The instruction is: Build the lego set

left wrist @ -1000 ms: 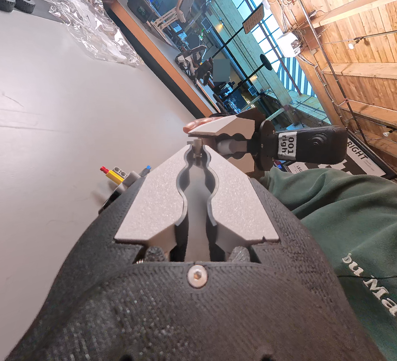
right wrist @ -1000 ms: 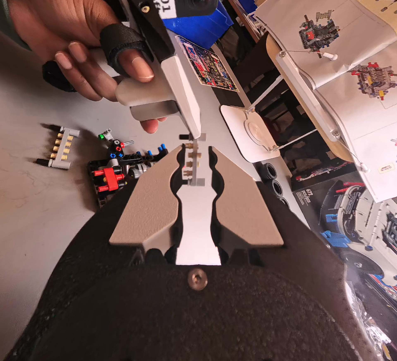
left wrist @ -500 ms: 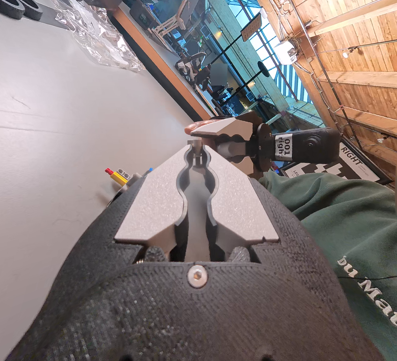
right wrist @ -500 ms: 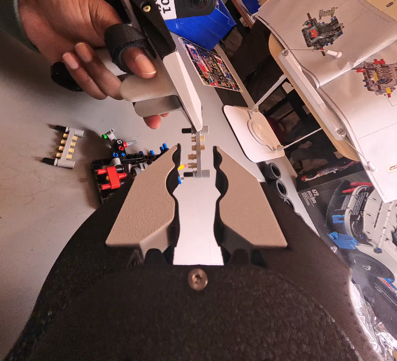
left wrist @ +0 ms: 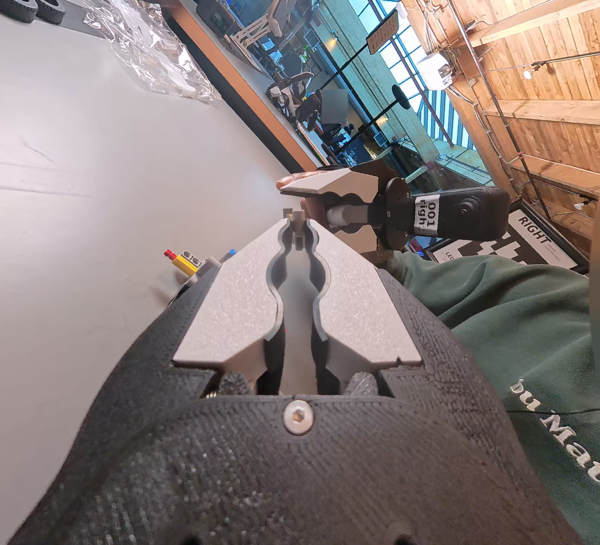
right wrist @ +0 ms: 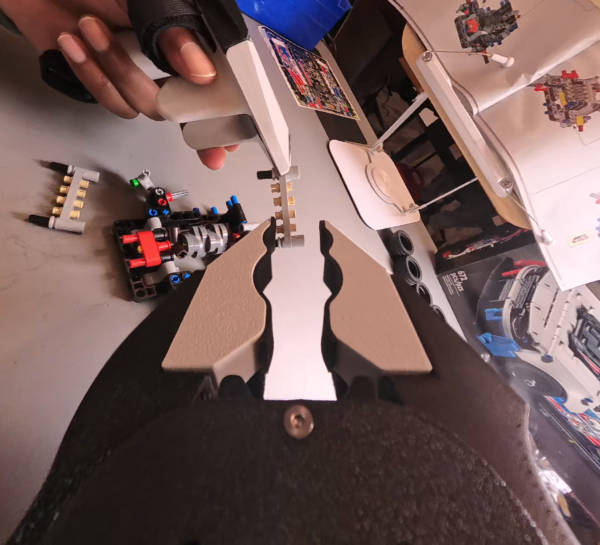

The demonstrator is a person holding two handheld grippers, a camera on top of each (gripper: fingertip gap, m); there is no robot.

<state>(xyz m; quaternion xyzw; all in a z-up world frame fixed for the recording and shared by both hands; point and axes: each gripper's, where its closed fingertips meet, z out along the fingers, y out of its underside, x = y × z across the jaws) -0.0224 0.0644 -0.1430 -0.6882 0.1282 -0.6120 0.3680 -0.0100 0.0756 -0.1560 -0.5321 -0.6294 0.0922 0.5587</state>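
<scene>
My left gripper is shut on the top end of a light grey beam that carries several tan pins. In the right wrist view the left gripper holds this beam hanging in the air above the table. My right gripper is open, its fingertips either side of the beam's lower end and not touching it. It also shows open in the left wrist view. A black engine assembly with red, grey and blue parts lies on the table at the left. A second grey beam with tan pins lies farther left.
The grey table also bears a sticker sheet, the white foot of a booklet stand and small black tyres. The set's box and the open instruction booklet are at the right. A clear plastic bag lies far off. The grippers are tip to tip, or close to it.
My right gripper has opened wider and drawn back from the beam. My left gripper keeps hold of the beam and has lifted it slightly.
</scene>
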